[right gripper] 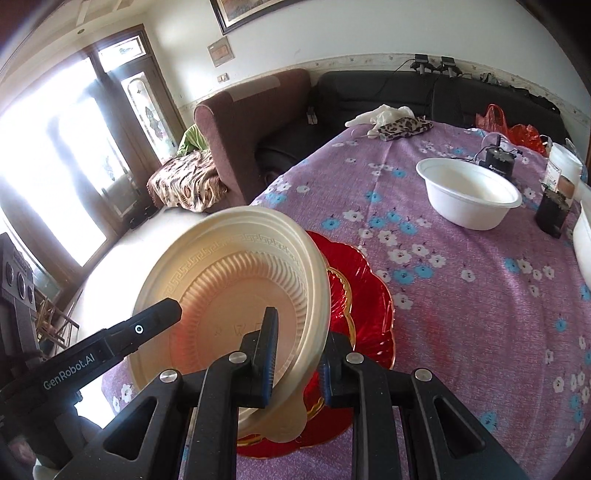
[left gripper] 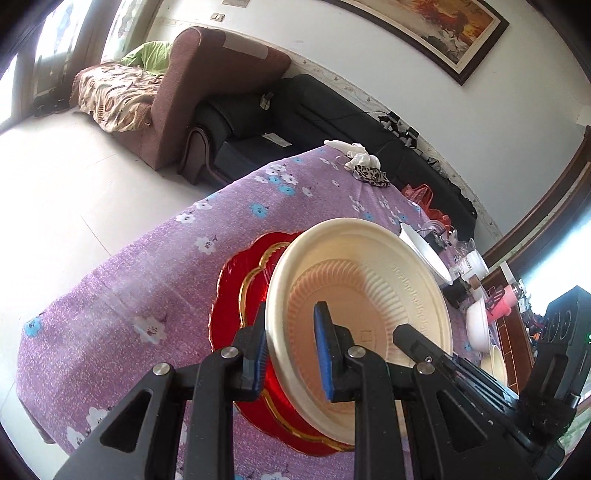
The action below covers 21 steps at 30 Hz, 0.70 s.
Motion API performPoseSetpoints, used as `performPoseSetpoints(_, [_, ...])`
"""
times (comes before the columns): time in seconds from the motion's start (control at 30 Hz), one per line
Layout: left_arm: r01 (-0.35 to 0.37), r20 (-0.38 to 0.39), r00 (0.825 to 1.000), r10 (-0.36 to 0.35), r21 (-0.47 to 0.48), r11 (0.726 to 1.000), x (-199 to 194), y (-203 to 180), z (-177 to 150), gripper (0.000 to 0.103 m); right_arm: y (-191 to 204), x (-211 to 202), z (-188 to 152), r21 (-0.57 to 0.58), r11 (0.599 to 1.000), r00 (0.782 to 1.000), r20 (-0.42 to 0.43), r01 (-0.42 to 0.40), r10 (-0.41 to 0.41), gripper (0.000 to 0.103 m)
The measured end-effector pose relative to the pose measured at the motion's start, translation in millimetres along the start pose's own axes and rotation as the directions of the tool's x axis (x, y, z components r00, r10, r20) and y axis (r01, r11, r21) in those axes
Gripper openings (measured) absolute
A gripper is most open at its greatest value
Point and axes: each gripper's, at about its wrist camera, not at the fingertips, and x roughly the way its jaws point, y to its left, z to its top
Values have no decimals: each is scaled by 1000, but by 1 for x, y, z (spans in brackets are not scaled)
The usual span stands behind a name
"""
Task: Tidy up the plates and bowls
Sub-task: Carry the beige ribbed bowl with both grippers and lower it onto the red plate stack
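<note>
- Left gripper [left gripper: 291,350]: clamped on the rim of the cream plate [left gripper: 369,280].
- Right gripper [right gripper: 297,354]: clamped on the same plate's opposite rim, above the red plate [right gripper: 365,295].

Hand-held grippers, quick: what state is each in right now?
Left hand-held gripper: shut on the rim of the cream plate.
Right hand-held gripper: shut on the same cream plate's rim, over the red plate.

Brown armchair [right gripper: 255,122], black sofa [left gripper: 314,110], framed painting [left gripper: 432,26], leopard-print pouch [right gripper: 404,128].
</note>
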Motion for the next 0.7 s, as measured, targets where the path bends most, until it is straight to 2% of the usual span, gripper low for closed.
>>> performPoseSetpoints(0.27, [0,-9,1000,0,5,1000,6,-1,3,21,-7,8,-1,11,1000,1000,-14,0,0,21])
performPoseSetpoints(0.37, [4,-10,1000,-4,2,1000,6,-2,2,25,-8,7,-1,14,1000,1000,-8,-8,8,21])
performPoseSetpoints(0.47, [6,-9,1000,-6,7,1000,6,-4,2,31,-6,5,-1,10,1000,1000,-1,-10,10,21])
performPoseSetpoints(0.53, [12,-5,1000,-12,3,1000,5,-5,2,42,-5,3,-1,7,1000,1000,6,-10,10,22])
performPoseSetpoints(0.63, [40,7,999,-40,-2,999,-1,-6,2,52,-9,0,-1,26,999,999,24,-24,23,33])
performPoseSetpoints(0.7, [33,28,999,-33,2,999,-7,-8,2,60,-11,-4,1,38,999,999,39,-26,25,40])
